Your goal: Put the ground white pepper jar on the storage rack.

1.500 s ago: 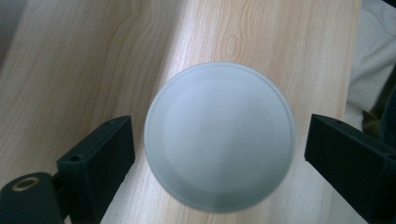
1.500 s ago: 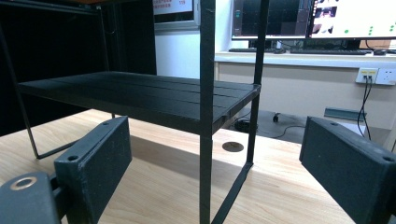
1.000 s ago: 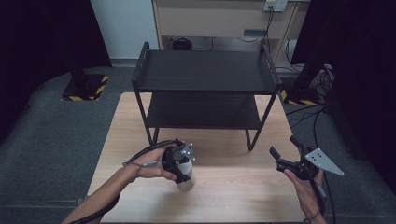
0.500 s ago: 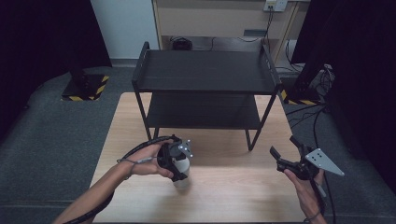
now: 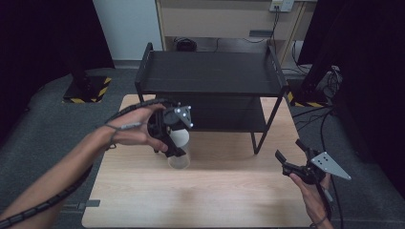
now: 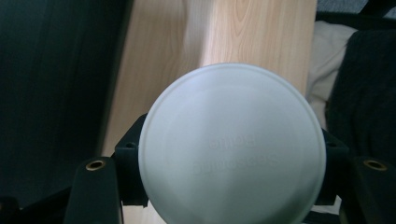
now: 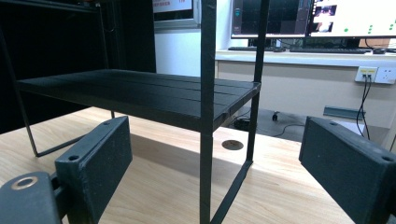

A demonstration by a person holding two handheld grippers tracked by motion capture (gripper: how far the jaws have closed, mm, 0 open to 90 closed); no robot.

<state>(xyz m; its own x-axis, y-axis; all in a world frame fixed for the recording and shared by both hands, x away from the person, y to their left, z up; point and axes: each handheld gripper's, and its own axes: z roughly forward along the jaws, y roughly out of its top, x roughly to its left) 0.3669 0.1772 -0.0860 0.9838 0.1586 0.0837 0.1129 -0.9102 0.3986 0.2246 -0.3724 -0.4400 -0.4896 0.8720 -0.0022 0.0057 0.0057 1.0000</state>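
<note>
A white, round plastic cup (image 5: 180, 151) is clamped between the jaws of my left gripper (image 5: 175, 142), a little in front of the black two-tier shelf rack (image 5: 210, 76). In the left gripper view the cup's flat round end (image 6: 231, 149), with faint raised lettering, faces the camera, and a black jaw presses on each side of it. Whether the cup touches the wooden table (image 5: 215, 191) I cannot tell. My right gripper (image 5: 290, 160) stands open at the table's right edge, nothing between its fingers (image 7: 98, 158), pointing at the rack's front leg (image 7: 207, 140).
The rack's lower shelf (image 7: 140, 95) sits low over the table, with thin legs at its corners. A round cable hole (image 7: 232, 144) lies in the tabletop beyond the rack. Floor stands and cables (image 5: 325, 81) surround the table.
My left gripper has carried the cup away from the person and slightly left, closer to the rack. The right gripper has stayed put.
</note>
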